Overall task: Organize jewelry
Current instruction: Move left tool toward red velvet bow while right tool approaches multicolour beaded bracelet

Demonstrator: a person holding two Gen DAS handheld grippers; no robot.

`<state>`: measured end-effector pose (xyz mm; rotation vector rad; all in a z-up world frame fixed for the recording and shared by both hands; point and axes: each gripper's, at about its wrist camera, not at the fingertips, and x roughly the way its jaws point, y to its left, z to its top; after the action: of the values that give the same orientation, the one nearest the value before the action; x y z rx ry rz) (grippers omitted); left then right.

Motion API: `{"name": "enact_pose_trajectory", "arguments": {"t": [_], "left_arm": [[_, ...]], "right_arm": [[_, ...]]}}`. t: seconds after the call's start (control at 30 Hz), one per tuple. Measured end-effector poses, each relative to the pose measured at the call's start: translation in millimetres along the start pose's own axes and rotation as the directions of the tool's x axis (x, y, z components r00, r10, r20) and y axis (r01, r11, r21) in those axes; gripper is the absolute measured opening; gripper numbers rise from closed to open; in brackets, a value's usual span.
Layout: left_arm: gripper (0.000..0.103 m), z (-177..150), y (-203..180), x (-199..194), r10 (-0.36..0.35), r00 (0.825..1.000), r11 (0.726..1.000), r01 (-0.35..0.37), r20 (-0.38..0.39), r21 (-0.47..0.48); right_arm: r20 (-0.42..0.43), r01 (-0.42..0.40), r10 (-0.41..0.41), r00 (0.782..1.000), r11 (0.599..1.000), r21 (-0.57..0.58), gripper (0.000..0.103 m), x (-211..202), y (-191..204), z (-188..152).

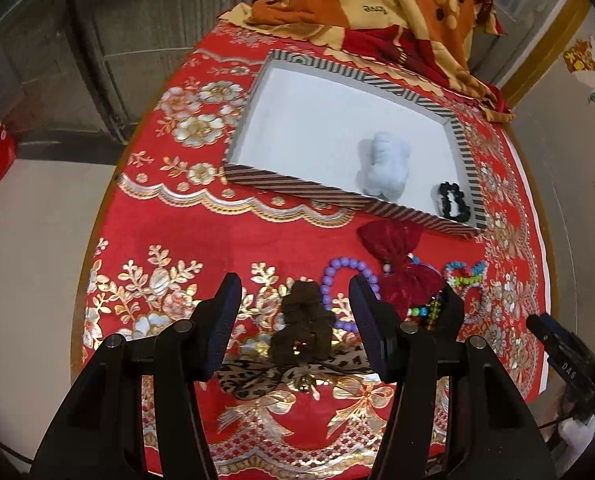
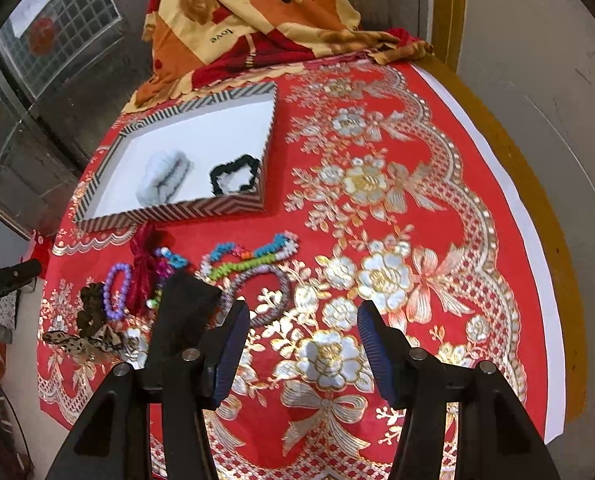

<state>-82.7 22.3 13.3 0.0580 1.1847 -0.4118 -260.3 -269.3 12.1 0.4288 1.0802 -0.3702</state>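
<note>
Left gripper (image 1: 295,322) stood jaws apart, empty, over the brown scrunchie (image 1: 302,326) at lower centre; I judged a centred, bunching pinch best before carrying to the striped box (image 1: 293,190).

you're seeing: red-and-gold floral cloth (image 2: 377,208) | striped box (image 1: 297,194) | purple bead bracelet (image 1: 337,276) | leopard-print bow (image 1: 289,376)
</note>
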Motion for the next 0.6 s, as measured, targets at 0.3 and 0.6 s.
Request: {"name": "enact_pose_trajectory", "arguments": {"t": [0.3,0.6], "left_arm": [[0.055,1,12,6,0.001,1.000,0.999,-0.002,-0.021,-0.042],[0.055,5,-17,17,-0.038,0.998,0.999,0.037,-0.058,-0.014]], "right_arm": [[-0.023,0.000,0.000,1.000,1.000,0.005,0.054,9,-4,-2],[-0.046,-0.021,0.020,0.999,1.000,-0.013,0.054,31,4,9]]}}
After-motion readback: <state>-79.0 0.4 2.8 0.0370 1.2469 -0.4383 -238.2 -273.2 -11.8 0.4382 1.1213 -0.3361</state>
